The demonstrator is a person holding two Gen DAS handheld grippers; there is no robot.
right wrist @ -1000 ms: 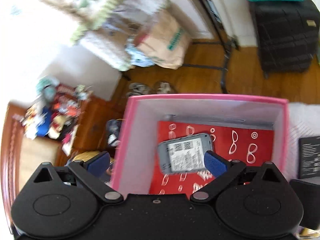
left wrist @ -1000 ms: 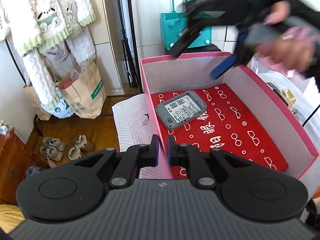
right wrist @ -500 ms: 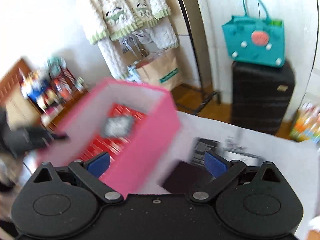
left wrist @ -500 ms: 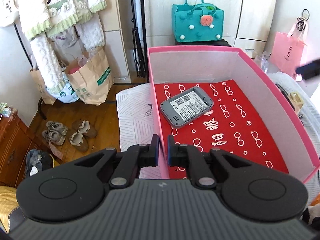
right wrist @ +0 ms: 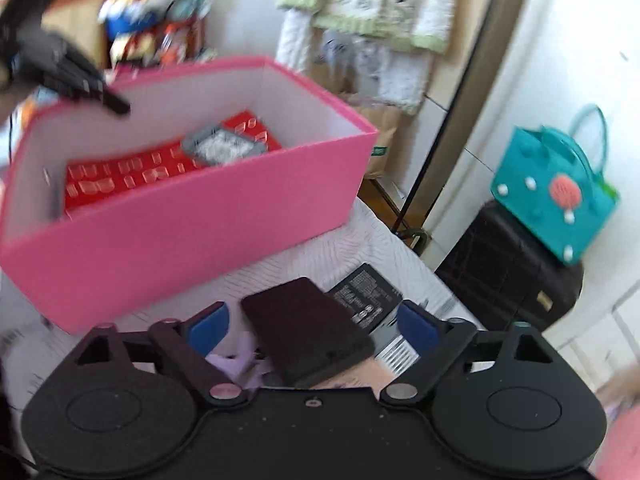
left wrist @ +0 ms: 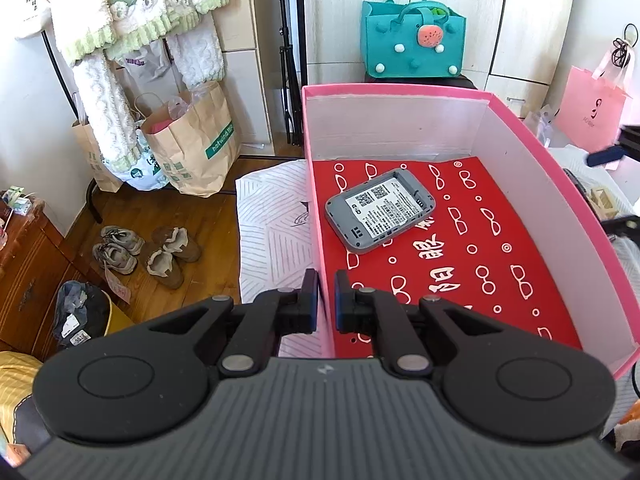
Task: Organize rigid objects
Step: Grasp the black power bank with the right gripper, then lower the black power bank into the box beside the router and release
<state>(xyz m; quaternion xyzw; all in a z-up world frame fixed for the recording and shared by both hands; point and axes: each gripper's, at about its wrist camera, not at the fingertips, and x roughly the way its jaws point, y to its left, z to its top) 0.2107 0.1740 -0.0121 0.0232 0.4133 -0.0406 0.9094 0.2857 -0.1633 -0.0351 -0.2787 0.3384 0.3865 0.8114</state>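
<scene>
From your left wrist, your left gripper (left wrist: 326, 298) has its jaws pinched on the near left wall of the pink box (left wrist: 540, 152), as it did a second ago. The grey device (left wrist: 380, 210) lies label-up on the box's red floor, towards the far left. Your right gripper, above the box a second ago, has gone right; only a blue tip shows at the frame's right edge.

From your right wrist, the right gripper (right wrist: 310, 322) now sits over the white-covered surface (right wrist: 360, 236) beside the box, jaws wide but closing around a dark flat case (right wrist: 304, 324) (not yet touched), so that looks like the next thing to box. This view is blurred; the black labelled slab (right wrist: 366, 298) beyond is partly covered, and whatever lies under the case is unclear.
</scene>
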